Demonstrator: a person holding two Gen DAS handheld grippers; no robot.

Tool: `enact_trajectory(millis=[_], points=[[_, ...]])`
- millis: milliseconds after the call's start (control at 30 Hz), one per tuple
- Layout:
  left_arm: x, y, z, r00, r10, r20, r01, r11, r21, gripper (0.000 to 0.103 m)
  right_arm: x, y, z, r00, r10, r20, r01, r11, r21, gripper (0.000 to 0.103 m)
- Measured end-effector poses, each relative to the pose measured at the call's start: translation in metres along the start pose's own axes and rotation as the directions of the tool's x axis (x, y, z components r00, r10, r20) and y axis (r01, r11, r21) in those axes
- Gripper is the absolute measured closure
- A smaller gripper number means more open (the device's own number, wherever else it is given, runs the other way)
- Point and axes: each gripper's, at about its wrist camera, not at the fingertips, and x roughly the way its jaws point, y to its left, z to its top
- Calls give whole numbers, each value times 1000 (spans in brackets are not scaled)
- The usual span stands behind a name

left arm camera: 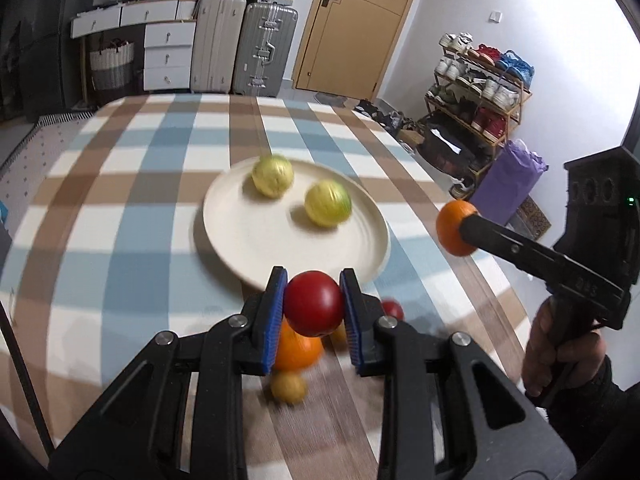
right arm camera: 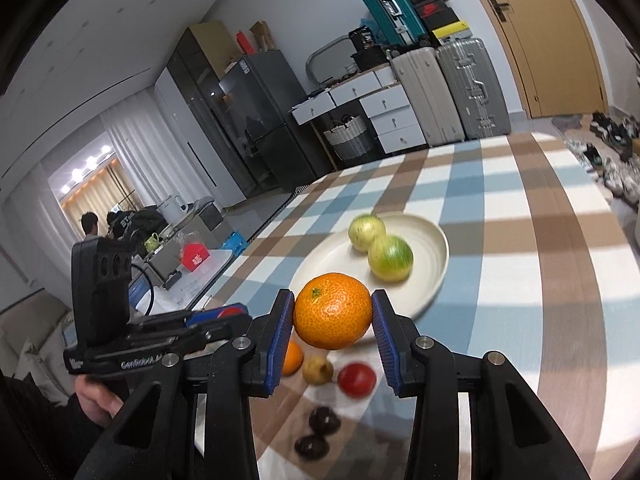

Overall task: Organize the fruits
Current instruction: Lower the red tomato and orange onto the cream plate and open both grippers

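Observation:
My left gripper (left arm camera: 313, 298) is shut on a red tomato (left arm camera: 313, 304), held above the table just short of the cream plate (left arm camera: 248, 240). Two yellow-green fruits (left arm camera: 273, 176) (left arm camera: 328, 203) lie on that plate. My right gripper (right arm camera: 333, 310) is shut on an orange (right arm camera: 333, 311), lifted near the plate's (right arm camera: 434, 268) near rim; in the left wrist view the same orange (left arm camera: 454, 228) hangs at the right. Below the left gripper an orange (left arm camera: 298, 350), a small yellow fruit (left arm camera: 288, 387) and a red fruit (left arm camera: 393, 309) rest on the table.
A checked cloth (left arm camera: 120, 220) covers the table. In the right wrist view two dark fruits (right arm camera: 324, 420) (right arm camera: 312, 446), a red fruit (right arm camera: 357, 379) and a yellow fruit (right arm camera: 317, 370) lie near the front. Suitcases (left arm camera: 264, 52), drawers and a shoe rack (left arm camera: 480, 96) stand beyond the table.

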Motion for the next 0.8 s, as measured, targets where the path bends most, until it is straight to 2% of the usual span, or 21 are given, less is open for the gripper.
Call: enact_trajectory(millis=[233, 433, 500, 800], points=[[23, 5, 45, 1000, 0, -5, -1, 1000, -13, 79, 15, 6, 36, 1000, -7, -17, 5, 997, -79, 63], [50, 15, 72, 999, 0, -41, -2, 999, -42, 79, 37, 0, 65, 999, -18, -41, 14, 996, -91, 63], [62, 20, 80, 998, -10, -62, 6, 998, -57, 79, 48, -4, 74, 998, -20, -56, 15, 996, -91, 63], [106, 33, 88, 992, 34, -118, -41, 998, -53, 79, 98, -29, 90, 990, -38, -136, 31, 998, -51, 63]])
